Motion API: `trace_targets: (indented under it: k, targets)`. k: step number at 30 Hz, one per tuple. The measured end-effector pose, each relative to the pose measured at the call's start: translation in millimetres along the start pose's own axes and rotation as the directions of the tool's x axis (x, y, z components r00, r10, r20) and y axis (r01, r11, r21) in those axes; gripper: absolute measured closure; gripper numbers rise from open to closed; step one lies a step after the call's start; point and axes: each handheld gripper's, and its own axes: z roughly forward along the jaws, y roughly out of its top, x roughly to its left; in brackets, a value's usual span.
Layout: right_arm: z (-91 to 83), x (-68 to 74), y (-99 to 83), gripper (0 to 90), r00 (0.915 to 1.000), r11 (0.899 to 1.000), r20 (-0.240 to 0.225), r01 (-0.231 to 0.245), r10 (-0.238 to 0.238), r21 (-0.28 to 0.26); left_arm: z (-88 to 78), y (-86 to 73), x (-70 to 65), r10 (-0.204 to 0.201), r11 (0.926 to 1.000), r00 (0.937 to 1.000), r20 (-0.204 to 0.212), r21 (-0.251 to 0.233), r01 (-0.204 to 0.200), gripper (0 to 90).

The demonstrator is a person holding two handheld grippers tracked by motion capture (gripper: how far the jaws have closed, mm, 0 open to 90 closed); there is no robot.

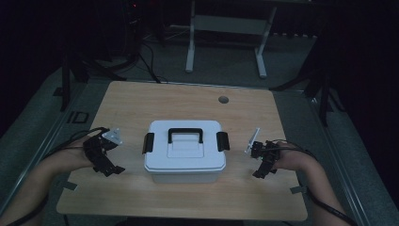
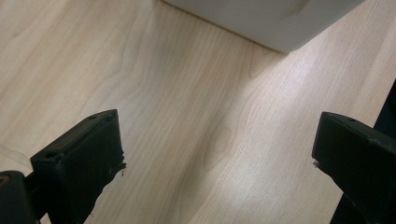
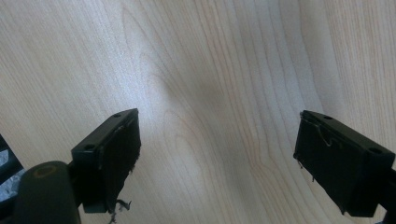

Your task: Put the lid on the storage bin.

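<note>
Dim floor and a desk frame are lying beyond the wooden table (image 1: 188, 101) in the high view, where a white lidded box (image 1: 184, 151) with a black handle (image 1: 185, 135) and side latches is sitting mid-table, long axis running left to right. Left gripper (image 1: 109, 165) and right gripper (image 1: 261, 169) are flanking it, one off each short end, about equally near; each latch is facing its own gripper. Left gripper view: jaws are standing wide apart with nothing between them, over bare wood, the box's white corner (image 2: 275, 23) showing ahead. Right gripper view: jaws are likewise spread and holding nothing, above plain tabletop (image 3: 210, 70)
</note>
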Motion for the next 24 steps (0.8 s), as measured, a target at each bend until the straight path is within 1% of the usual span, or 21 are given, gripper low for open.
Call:
trace_targets:
  k: [2,3,4,5,9,10,11,16,18,20,22,24]
  targets:
    - [0.2,-0.1,-0.9,13.9,1.0,1.0,0.0,-0.002,0.002,-0.001,4.3,-5.1,-0.5,-0.005,1.0,1.0,0.001,0.004,0.005,1.3]
    - [0.2,-0.1,-0.9,13.9,1.0,1.0,0.0,-0.002,0.002,-0.001,4.3,-5.1,-0.5,-0.005,1.0,1.0,0.001,0.004,0.005,1.4]
    - [0.6,0.0,-1.5,13.9,1.0,1.0,0.001,-0.004,0.004,-0.003,10.2,-10.5,-1.3,-0.014,0.9999,0.9999,0.008,0.007,0.014,1.4]
    - [1.3,-0.1,-2.8,13.9,1.0,1.0,0.0,-0.004,0.004,-0.008,12.7,-12.8,-2.3,-0.013,0.9999,0.9998,0.012,0.003,0.013,1.4]
    - [3.1,0.3,-5.5,13.9,1.0,1.0,-0.001,-0.008,0.008,-0.02,22.4,-21.6,-3.3,-0.035,0.9992,0.9986,0.04,-0.019,0.035,1.4]
    - [3.6,0.4,-6.4,13.9,0.9999,1.0,-0.004,-0.011,0.011,-0.023,24.9,-24.0,-3.0,-0.037,0.9987,0.9976,0.058,-0.033,0.039,1.4]
    - [4.1,0.9,-7.1,13.9,0.9999,1.0,-0.008,-0.013,0.013,-0.025,27.8,-26.0,-2.9,-0.045,0.9982,0.9965,0.07,-0.036,0.048,1.4]
    - [6.2,1.7,-8.5,13.9,0.9999,1.0,-0.006,-0.01,0.009,-0.029,36.6,-32.2,-5.9,-0.039,0.9986,0.9968,0.07,-0.031,0.042,1.4]
    - [6.8,2.2,-9.2,14.0,0.9999,0.999,-0.004,-0.011,0.011,-0.034,38.0,-34.6,-7.5,-0.04,0.9982,0.9969,0.068,-0.042,0.043,1.3]
    - [7.6,2.3,-9.9,14.0,0.9999,0.999,-0.001,-0.012,0.012,-0.036,39.8,-37.1,-8.5,-0.047,0.9976,0.9965,0.069,-0.047,0.05,1.4]
    - [8.9,1.9,-11.0,13.9,0.9999,0.999,-0.001,-0.016,0.016,-0.036,43.4,-41.2,-9.9,-0.046,0.9981,0.9971,0.06,-0.038,0.048,1.4]
    - [10.3,2.0,-12.3,13.9,0.9999,0.999,-0.001,-0.017,0.017,-0.036,46.9,-45.5,-10.0,-0.061,0.9973,0.9957,0.07,-0.036,0.064,1.4]
